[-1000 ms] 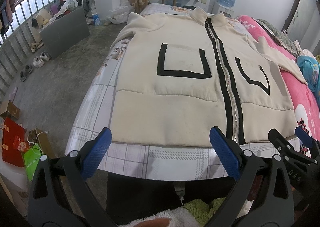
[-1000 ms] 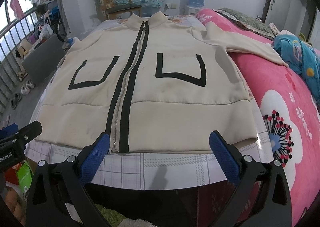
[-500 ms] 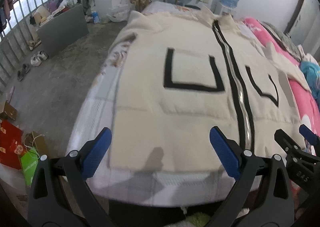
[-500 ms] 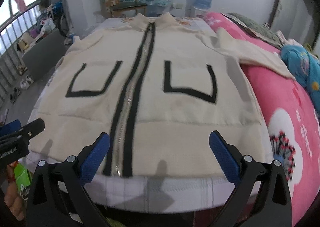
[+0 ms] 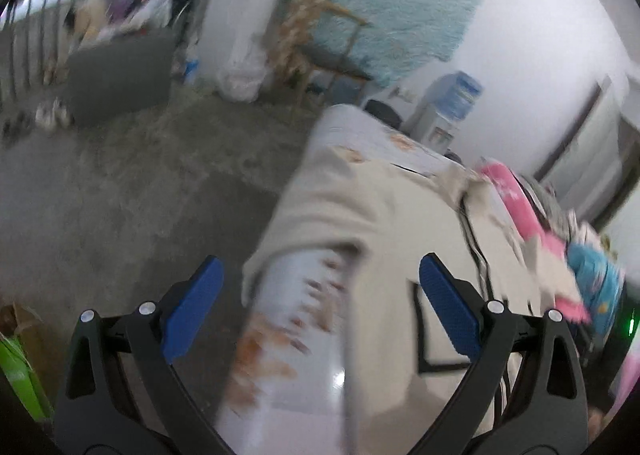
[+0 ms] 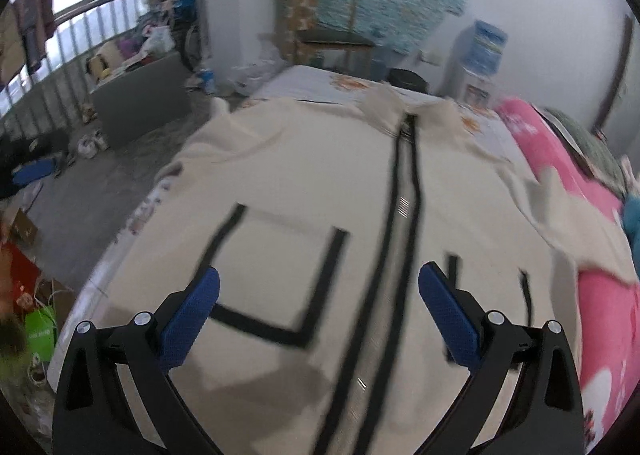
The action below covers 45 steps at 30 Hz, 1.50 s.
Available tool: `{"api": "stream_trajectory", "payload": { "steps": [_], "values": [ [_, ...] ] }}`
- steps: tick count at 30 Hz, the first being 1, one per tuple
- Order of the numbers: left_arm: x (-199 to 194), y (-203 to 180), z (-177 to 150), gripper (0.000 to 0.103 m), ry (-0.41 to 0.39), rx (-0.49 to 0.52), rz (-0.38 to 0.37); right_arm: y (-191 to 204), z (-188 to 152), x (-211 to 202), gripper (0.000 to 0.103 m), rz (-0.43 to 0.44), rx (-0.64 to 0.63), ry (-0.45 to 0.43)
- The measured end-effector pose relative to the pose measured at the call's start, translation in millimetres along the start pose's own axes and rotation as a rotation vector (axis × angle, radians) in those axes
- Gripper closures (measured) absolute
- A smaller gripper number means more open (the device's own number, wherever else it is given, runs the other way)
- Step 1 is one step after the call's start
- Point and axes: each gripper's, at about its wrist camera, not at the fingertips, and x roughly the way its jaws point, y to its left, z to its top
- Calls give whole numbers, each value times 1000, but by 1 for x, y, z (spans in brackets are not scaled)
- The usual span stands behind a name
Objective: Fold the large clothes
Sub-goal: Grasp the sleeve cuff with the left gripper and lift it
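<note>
Jacket [image 6: 320, 195] flat on bed [image 5: 288, 355], zipped front up, long axis running away from both claws. Left claw [image 5: 320, 307], released, hovers at its left sleeve edge, nearer that side. Right claw [image 6: 318, 309], released and empty, over mid-body.

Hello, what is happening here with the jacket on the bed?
A person holds a gripper in each hand above a cream jacket that lies flat and zipped on the bed. The left gripper is open near the jacket's sleeve at the bed's edge; the right gripper is open over the front. Neither holds cloth; no fold is made yet.
</note>
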Motion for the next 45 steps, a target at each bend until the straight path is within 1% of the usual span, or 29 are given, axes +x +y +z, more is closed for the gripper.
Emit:
{"api": "stream_trajectory", "payload": {
  "steps": [2, 4, 6, 7, 8, 9, 10, 11, 13, 14, 15, 16, 17, 19, 21, 23, 26, 28, 29, 30, 31, 33, 34, 35, 36, 37, 39, 42, 45],
  "values": [
    [28, 44, 14, 8, 48, -123, -30, 14, 9, 12, 6, 16, -31, 0],
    [61, 92, 16, 8, 85, -289, -85, 28, 14, 27, 6, 30, -65, 23],
    [112, 148, 4, 8, 182, -511, -220, 39, 13, 40, 6, 38, -89, 46],
    [130, 167, -6, 8, 219, -602, -276, 44, 13, 46, 6, 37, -101, 62],
    [160, 193, -27, 8, 270, -758, -370, 46, 11, 51, 6, 38, -110, 73],
    [179, 206, -43, 8, 301, -850, -438, 48, 10, 54, 6, 34, -119, 82],
    [202, 217, -64, 8, 342, -947, -527, 52, 10, 59, 6, 18, -133, 91],
    [221, 223, -84, 8, 374, -1029, -601, 52, 9, 62, 6, 8, -139, 98],
    [253, 228, -122, 8, 423, -1153, -708, 54, 8, 69, 6, -12, -145, 114],
    [263, 228, -135, 8, 438, -1178, -720, 55, 8, 73, 6, -21, -143, 128],
    [277, 227, -154, 8, 446, -1223, -754, 55, 8, 77, 6, -25, -139, 138],
    [287, 227, -167, 8, 446, -1256, -785, 56, 8, 80, 6, -31, -136, 147],
    [301, 224, -185, 8, 442, -1314, -837, 58, 9, 83, 6, -36, -137, 150],
    [321, 216, -208, 8, 425, -1383, -892, 62, 9, 86, 6, -51, -141, 156],
    [343, 209, -221, 8, 389, -1447, -937, 66, 9, 89, 6, -67, -152, 164],
    [363, 201, -228, 8, 367, -1494, -958, 69, 10, 90, 6, -74, -155, 167],
    [385, 202, -223, 8, 329, -1532, -977, 72, 10, 90, 6, -87, -160, 170],
    [397, 201, -220, 8, 309, -1520, -983, 73, 10, 88, 6, -94, -163, 172],
    [401, 202, -216, 9, 311, -1511, -969, 73, 10, 87, 6, -99, -165, 171],
    [403, 204, -208, 18, 320, -1501, -949, 73, 11, 86, 6, -104, -167, 167],
    [406, 204, -203, 26, 339, -1486, -930, 72, 11, 84, 6, -109, -167, 163],
    [405, 210, -196, 50, 376, -1460, -894, 70, 11, 80, 6, -118, -162, 156],
    [405, 213, -192, 58, 392, -1436, -877, 68, 12, 79, 6, -121, -157, 150],
    [402, 218, -188, 70, 407, -1410, -859, 66, 12, 76, 6, -122, -150, 144],
    [398, 222, -182, 79, 422, -1377, -829, 63, 12, 73, 6, -123, -143, 137],
    [393, 226, -170, 85, 434, -1326, -781, 60, 12, 68, 6, -125, -131, 125],
    [379, 238, -147, 97, 433, -1244, -705, 52, 12, 61, 6, -127, -109, 108],
    [343, 259, -93, 99, 393, -1096, -565, 36, 13, 48, 6, -125, -63, 77],
    [292, 274, -27, 99, 300, -963, -424, 17, 13, 35, 6, -116, -5, 44]
  ]
}}
